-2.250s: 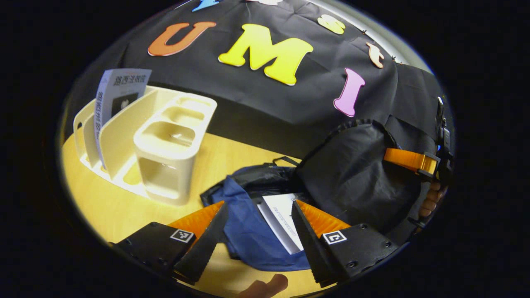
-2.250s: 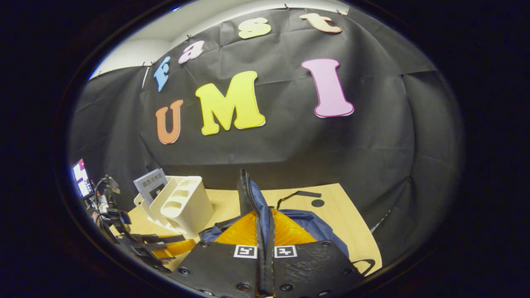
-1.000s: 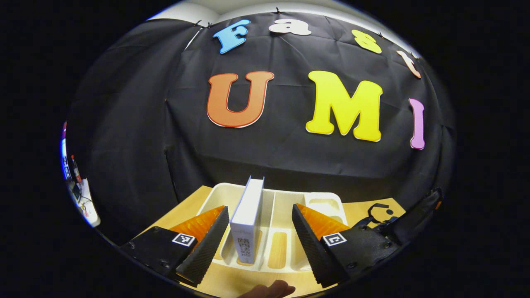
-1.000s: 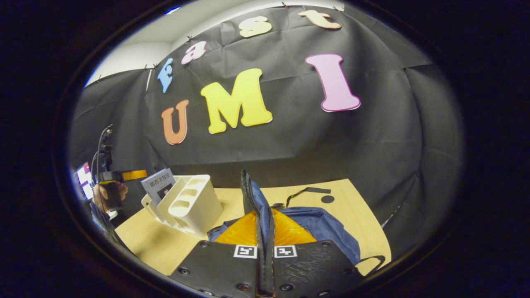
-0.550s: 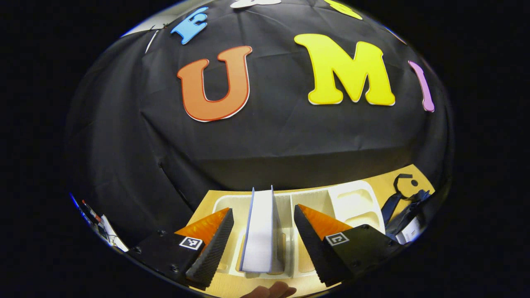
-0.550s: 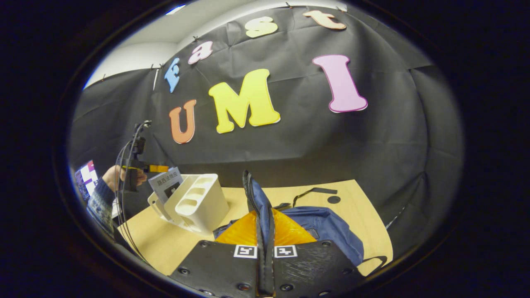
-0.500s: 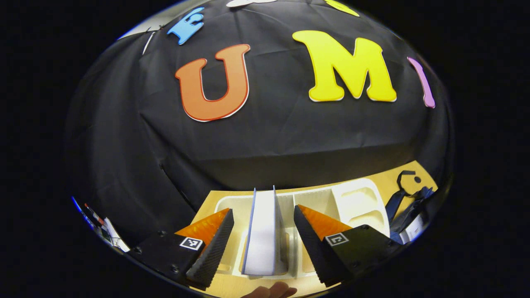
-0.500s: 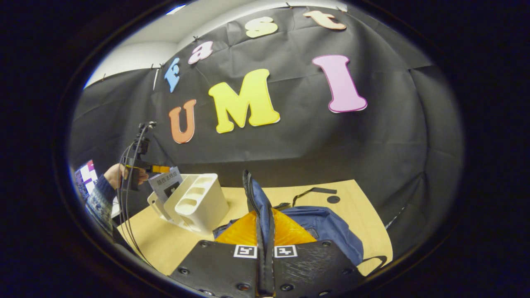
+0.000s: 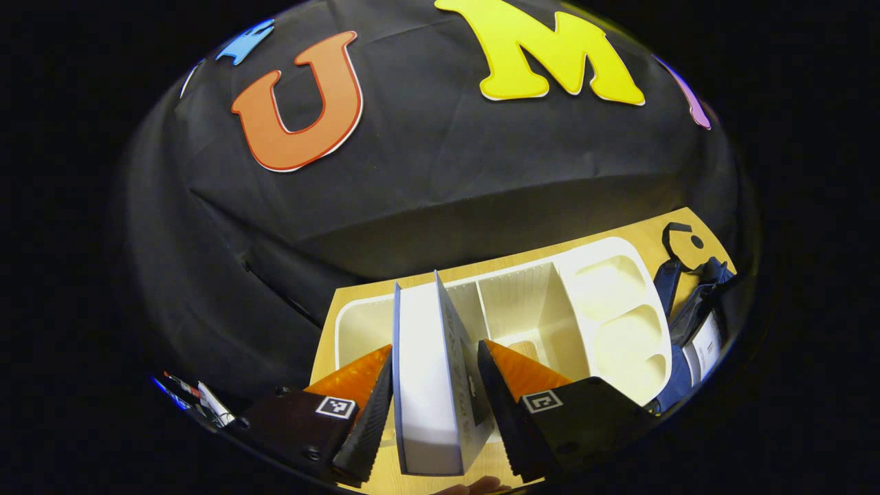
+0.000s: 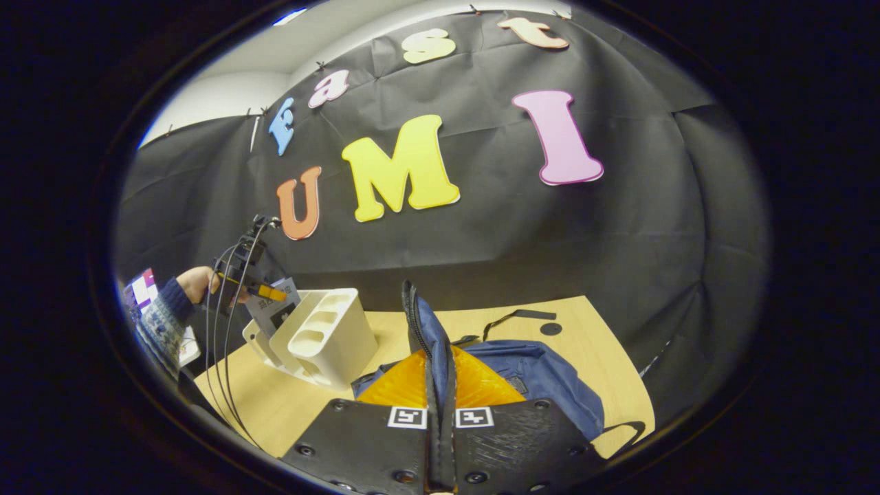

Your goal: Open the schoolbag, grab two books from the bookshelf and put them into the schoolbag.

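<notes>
In the left gripper view I'm dropping my left gripper closer over the book standing in the bookshelf, fingers now straddling it, apart, not yet clamped. In the right gripper view my right gripper is still holding the schoolbag flap up, clamped on it, so the second book is ready for grabbing.

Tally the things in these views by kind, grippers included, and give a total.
White books: 2
Cream plastic bookshelf: 1
Blue fabric schoolbag: 1
Two-finger grippers: 2, left gripper and right gripper
Total: 6
</notes>
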